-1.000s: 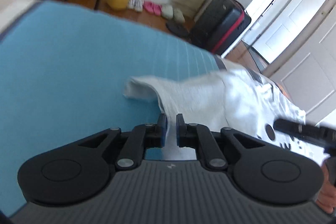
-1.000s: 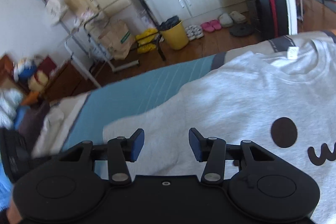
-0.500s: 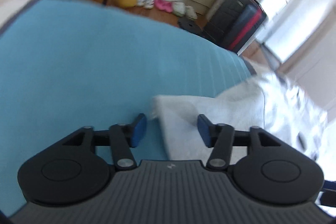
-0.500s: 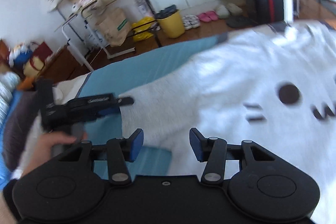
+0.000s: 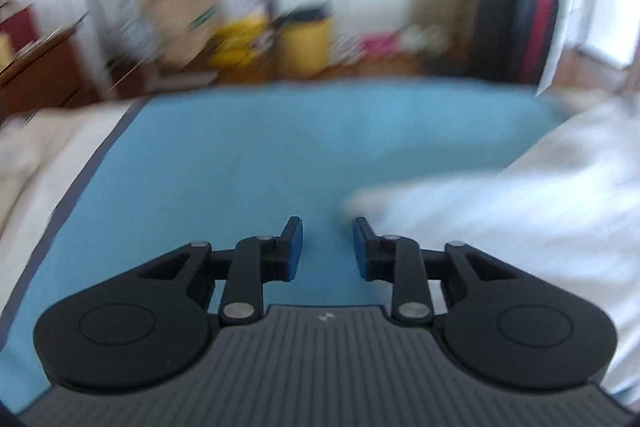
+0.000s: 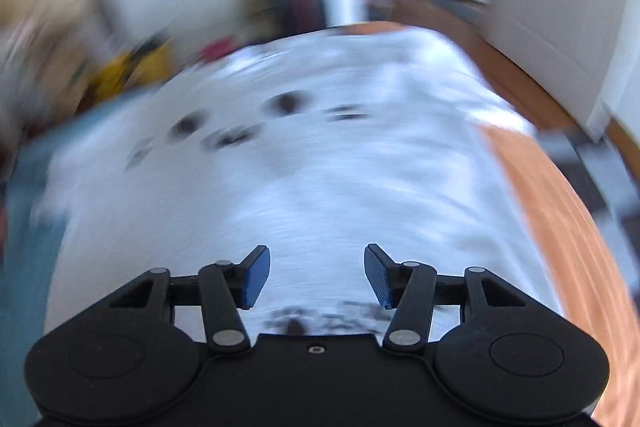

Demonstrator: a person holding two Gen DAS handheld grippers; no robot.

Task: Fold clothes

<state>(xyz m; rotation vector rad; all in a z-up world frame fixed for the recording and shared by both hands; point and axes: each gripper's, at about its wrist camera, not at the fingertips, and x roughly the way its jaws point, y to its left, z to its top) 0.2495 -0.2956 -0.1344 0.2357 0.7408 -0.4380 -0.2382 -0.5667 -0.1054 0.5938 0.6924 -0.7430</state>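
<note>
Soft white cloth sweatshirt [image 6: 320, 187], matt blue cloth bedcover [image 5: 240, 167], glossy wood floor [image 6: 560, 207]

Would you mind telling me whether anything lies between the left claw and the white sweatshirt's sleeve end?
Nothing visible does. Only bare blue bed cover shows between the left claw, whose jaws are closing on nothing, and the white sweatshirt's sleeve end, just ahead and right of it.

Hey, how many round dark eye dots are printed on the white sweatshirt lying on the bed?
2. On the white sweatshirt in the right wrist view: one dark dot near the middle, another to its left. Motion blur may hide others.
</note>
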